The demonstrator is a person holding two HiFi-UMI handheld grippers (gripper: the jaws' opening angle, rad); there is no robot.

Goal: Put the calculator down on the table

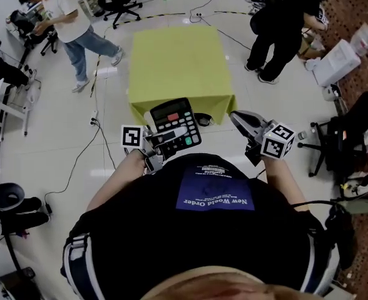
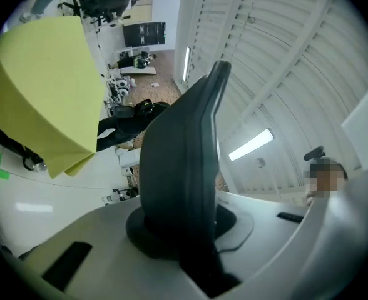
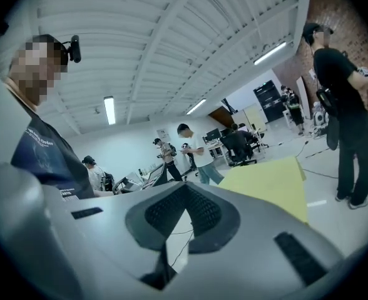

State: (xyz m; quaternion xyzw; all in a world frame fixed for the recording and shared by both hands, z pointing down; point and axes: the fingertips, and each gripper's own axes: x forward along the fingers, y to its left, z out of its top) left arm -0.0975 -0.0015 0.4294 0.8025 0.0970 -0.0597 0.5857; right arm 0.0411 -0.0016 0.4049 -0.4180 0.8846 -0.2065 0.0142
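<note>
A black calculator (image 1: pixel 174 125) with a grey display and coloured keys is held in front of the person's chest, with my left gripper (image 1: pixel 163 144) shut on its lower end. The left gripper view shows the calculator (image 2: pixel 184 161) edge-on, standing up between the jaws. The yellow-covered table (image 1: pixel 178 61) stands on the floor ahead, bare on top, and also shows in the gripper views (image 2: pixel 46 86) (image 3: pixel 271 183). My right gripper (image 1: pixel 241 120) hovers to the right of the calculator. Its ribbed pads (image 3: pixel 203 211) meet at the tips with nothing between them.
A person in a white shirt (image 1: pixel 68 17) stands at the far left, and a person in black (image 1: pixel 284 24) at the far right of the table. Office chairs (image 1: pixel 118 2), a dark chair (image 1: pixel 347 136), a white bag (image 1: pixel 337 61) and floor cables (image 1: pixel 77 161) surround the table.
</note>
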